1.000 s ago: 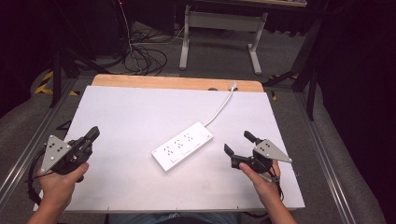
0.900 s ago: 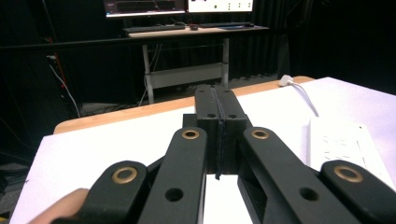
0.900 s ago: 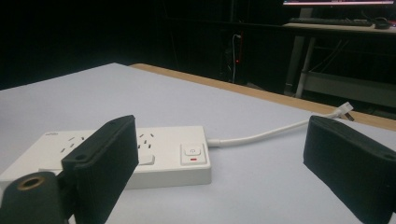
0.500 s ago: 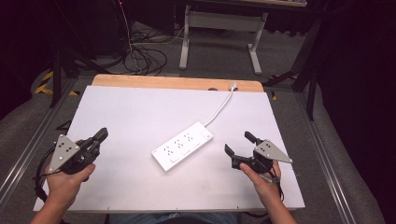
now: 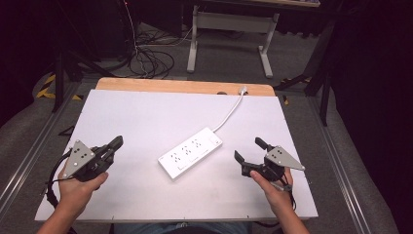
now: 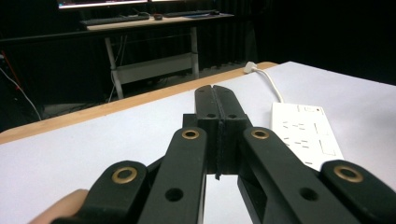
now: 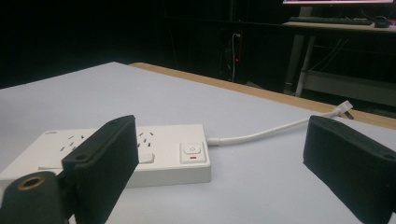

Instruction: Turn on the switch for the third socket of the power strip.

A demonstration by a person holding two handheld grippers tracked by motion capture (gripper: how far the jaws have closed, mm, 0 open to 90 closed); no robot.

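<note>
I've got the white power strip (image 5: 190, 151) lying diagonally mid-table, its cord (image 5: 230, 113) trailing off toward the far wooden edge, plug (image 5: 243, 90) loose there. My left gripper (image 5: 116, 144) sits clenched, empty, well left of the strip; my right gripper (image 5: 247, 149) hangs spread wide just to its right, probably lined up for a grab at the switch end. The right gripper view picks out the rocker switch (image 7: 192, 152) with its red mark, too small to read from above.
</note>
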